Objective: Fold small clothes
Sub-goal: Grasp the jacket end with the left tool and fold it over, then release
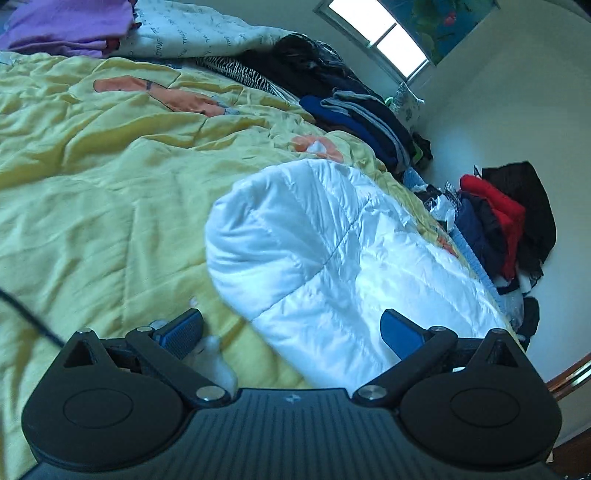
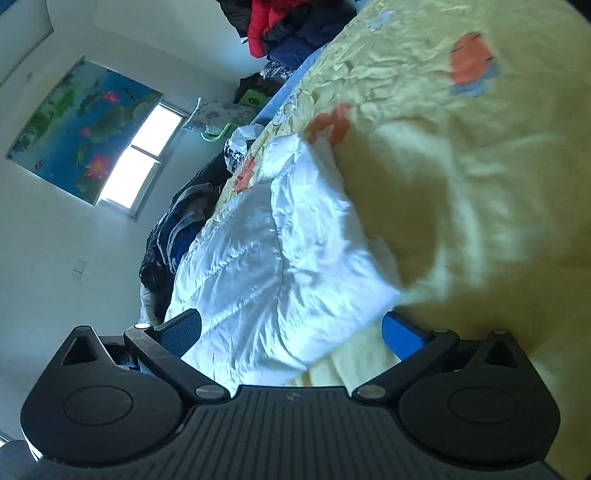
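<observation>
Blue-padded fingers of the left gripper stand wide apart and hold nothing; they hover just above the near edge of a white quilted garment. A small white scrap of fabric lies beside the left finger. In the right wrist view, the right gripper is spread just as wide and is also empty, with the same white quilted garment lying between and beyond its fingers. The garment is puffy and glossy, folded over on itself, and rests on a yellow bedspread with orange patches. At the far side of the bed sit stacks of dark folded clothes and a purple pile. Beyond is a window in a pale wall.
</observation>
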`<state>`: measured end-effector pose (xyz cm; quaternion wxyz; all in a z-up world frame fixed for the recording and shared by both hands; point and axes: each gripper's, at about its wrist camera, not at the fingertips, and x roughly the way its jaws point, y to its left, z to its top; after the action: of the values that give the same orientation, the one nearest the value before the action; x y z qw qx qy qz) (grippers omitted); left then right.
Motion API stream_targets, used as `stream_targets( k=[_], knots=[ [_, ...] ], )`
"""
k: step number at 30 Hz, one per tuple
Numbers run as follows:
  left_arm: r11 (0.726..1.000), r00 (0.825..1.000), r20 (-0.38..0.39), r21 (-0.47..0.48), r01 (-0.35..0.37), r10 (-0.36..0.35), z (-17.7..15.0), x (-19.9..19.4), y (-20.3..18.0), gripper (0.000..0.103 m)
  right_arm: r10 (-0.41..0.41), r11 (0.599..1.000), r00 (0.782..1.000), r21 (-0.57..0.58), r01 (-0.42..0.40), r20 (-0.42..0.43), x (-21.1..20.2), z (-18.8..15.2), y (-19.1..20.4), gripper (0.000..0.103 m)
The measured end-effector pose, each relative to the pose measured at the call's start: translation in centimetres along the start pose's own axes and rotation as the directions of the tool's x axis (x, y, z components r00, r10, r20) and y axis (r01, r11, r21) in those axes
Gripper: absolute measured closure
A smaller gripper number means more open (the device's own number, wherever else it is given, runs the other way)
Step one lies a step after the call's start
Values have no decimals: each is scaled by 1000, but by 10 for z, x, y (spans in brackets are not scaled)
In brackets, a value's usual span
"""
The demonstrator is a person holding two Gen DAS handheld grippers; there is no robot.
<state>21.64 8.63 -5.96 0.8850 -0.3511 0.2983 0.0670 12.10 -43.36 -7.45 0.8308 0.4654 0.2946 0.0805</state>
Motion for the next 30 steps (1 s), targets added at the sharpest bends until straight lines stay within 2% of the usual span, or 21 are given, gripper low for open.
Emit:
stream_targets(
  k=[3,4,6,7,8,11,16,20,23,25,27,28,30],
  knots=[
    [998,1000,6,-54,12,-12,6,9,-3,1,-12,999,997,-46,16,70,15,1,4,1],
    [998,1000,2,-69,10,-10,10,14,-4,1,-15,998,996,-60,20,90,20,3,6,6],
    [995,1000,-10,-95,10,-11,16,22,-8,9,-17,997,994,-75,25,109,29,3,5,23],
    [995,1000,-25,-98,-4,1,18,26,-10,38,-22,997,995,-73,30,102,33,2,4,48],
    [994,998,-63,-102,-24,18,19,32,-10,66,-13,998,996,-52,18,86,37,3,0,82],
    [991,994,-110,-132,5,-20,22,37,-5,80,22,999,997,32,-24,76,36,4,-15,82],
    [994,994,-89,-89,57,-65,28,2,-5,87,69,998,993,-7,-68,97,9,6,-3,84],
    [995,991,-99,-52,83,-87,26,-38,7,87,127,991,990,-54,-123,65,-35,-1,8,84],
    [996,990,-118,-67,66,-73,15,-54,25,87,117,993,993,-14,-117,10,-59,-20,-3,84],
    [997,989,-136,-54,52,-59,7,-50,34,86,101,995,995,15,-100,-13,-66,-31,-15,83],
    [999,987,-160,-48,18,-25,0,-38,40,77,73,996,997,54,-71,-35,-62,-38,-31,77],
    [998,988,-155,-51,23,-31,-2,-36,42,75,63,992,997,109,-58,-48,-58,-39,-40,71],
    [1000,990,-144,-5,10,-10,1,-41,38,71,78,983,995,174,-66,-59,-58,-39,-48,69]
  ],
)
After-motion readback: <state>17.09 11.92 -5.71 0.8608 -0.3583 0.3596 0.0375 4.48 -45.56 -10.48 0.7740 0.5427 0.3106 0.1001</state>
